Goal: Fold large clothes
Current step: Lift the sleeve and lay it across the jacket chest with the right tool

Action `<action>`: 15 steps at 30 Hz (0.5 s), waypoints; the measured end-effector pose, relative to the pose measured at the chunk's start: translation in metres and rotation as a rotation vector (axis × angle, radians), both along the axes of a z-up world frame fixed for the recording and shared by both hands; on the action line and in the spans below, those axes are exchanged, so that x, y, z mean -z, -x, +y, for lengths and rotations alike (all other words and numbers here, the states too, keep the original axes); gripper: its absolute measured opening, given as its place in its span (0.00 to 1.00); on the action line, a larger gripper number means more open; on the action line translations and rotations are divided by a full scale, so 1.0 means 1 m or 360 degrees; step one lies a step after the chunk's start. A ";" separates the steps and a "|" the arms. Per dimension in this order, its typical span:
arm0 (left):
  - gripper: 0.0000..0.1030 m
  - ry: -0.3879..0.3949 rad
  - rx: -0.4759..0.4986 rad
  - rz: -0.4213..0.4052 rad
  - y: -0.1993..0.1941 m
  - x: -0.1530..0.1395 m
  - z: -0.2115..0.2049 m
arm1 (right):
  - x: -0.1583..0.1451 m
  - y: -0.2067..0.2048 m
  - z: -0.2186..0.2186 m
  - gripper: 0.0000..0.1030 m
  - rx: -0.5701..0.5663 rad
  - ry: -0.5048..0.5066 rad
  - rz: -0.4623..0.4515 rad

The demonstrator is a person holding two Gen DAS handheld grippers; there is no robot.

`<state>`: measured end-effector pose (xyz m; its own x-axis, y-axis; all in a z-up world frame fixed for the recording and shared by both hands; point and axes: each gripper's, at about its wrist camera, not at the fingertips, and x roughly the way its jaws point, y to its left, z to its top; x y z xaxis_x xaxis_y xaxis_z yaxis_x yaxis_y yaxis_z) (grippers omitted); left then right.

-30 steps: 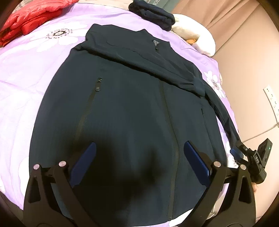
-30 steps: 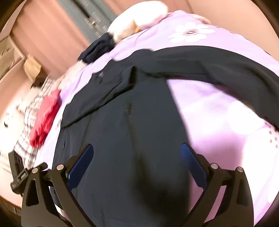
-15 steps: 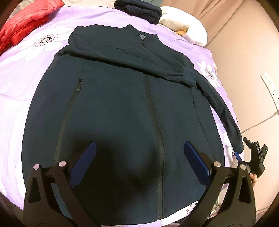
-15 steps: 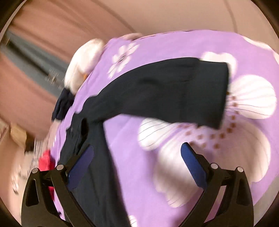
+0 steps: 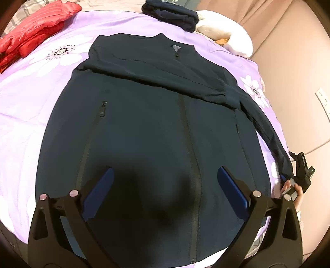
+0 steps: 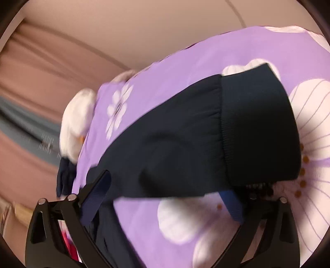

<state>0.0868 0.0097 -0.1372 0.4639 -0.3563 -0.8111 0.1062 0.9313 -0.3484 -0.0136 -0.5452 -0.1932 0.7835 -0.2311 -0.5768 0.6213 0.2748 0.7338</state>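
On the purple bed point(image 5: 31, 115), one sleeve is folded. The right hand-held gripper point(image 6: 165, 198) is closing around the other cuff point(image 6: 257, 132), ungripped; the left hand-held gripper point(image 5: 165, 189) hovers wide, empty. Next, I'd say: pinch, carry across.

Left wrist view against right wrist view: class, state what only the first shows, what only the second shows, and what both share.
Only the left wrist view shows the whole navy jacket spread flat with one sleeve folded across its chest, the red garment, the wall socket, and the open left gripper above the hem.

Only the right wrist view shows the ribbed cuff close up, lying between the closing jaws of the right gripper, not yet pinched.

Both share the purple flowered bedspread, the white plush toy and the folded dark garment.
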 end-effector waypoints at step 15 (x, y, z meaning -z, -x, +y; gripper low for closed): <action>0.98 0.0042 -0.0081 0.0041 -0.016 0.014 0.023 | -0.119 -0.037 0.000 0.06 -0.0162 0.0630 -0.0100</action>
